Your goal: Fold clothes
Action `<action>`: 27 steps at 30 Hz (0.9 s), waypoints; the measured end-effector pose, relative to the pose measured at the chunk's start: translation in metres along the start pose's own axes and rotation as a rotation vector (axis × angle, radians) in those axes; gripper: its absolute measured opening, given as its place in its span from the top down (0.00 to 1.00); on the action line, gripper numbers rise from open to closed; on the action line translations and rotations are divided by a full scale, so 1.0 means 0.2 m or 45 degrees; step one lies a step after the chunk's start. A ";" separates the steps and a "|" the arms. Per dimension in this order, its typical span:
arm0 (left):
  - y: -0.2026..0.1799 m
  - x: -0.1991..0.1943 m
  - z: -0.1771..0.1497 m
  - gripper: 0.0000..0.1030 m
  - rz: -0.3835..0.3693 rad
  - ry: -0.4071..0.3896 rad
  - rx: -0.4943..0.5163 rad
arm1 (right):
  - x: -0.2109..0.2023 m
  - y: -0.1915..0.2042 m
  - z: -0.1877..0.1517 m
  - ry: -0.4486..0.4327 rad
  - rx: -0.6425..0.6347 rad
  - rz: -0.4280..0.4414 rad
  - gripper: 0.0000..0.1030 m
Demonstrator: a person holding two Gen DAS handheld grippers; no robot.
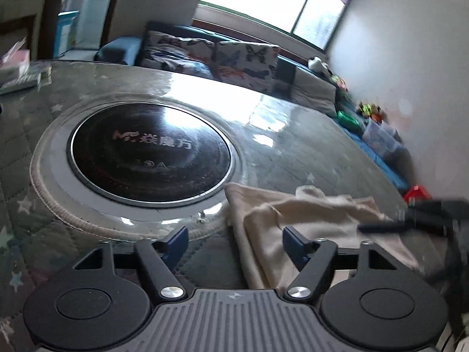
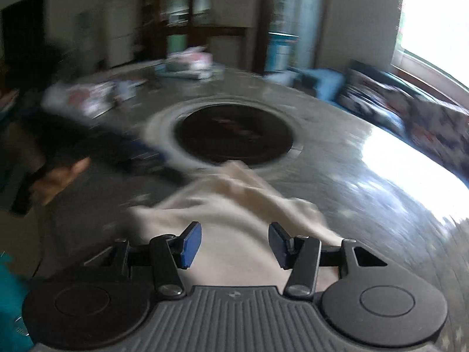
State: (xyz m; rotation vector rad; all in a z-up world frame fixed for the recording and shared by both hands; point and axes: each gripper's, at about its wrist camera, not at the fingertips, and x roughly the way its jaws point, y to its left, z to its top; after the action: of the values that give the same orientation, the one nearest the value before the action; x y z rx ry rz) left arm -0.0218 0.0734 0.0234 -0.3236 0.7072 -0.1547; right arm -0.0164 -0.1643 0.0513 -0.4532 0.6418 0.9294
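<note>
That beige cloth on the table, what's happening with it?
A person is holding a gripper tool in each hand to fold clothes. The beige cloth lies rumpled on the round table, near the black round cooktop in the middle. The left gripper and the right gripper are both open, and neither is holding anything. The cloth isn't neatly folded yet. The right-hand view is blurry.

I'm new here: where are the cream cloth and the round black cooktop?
Cream cloth [image 1: 307, 220]: left wrist view, on its rumpled middle.
Round black glass cooktop [image 1: 149, 152]: left wrist view, on its centre.
</note>
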 end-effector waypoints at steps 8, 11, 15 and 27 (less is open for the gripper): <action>-0.01 -0.01 0.01 0.11 0.011 -0.007 -0.047 | 0.11 0.35 0.03 0.037 -0.307 0.054 0.49; -0.02 0.00 0.00 0.09 -0.016 0.013 -0.073 | 0.16 0.40 0.03 0.052 -0.348 0.039 0.55; -0.02 0.03 -0.01 0.09 -0.076 0.052 -0.178 | 0.19 0.43 0.02 0.056 -0.358 -0.011 0.72; -0.04 0.15 -0.01 0.13 -0.238 0.174 -0.504 | -0.06 0.22 0.02 -0.131 -0.058 0.017 0.83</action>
State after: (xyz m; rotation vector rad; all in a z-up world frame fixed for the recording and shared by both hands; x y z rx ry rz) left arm -0.0011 0.0580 0.0065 -0.7649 0.8421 -0.2158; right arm -0.0576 -0.1459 0.0591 -0.4391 0.5314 0.9750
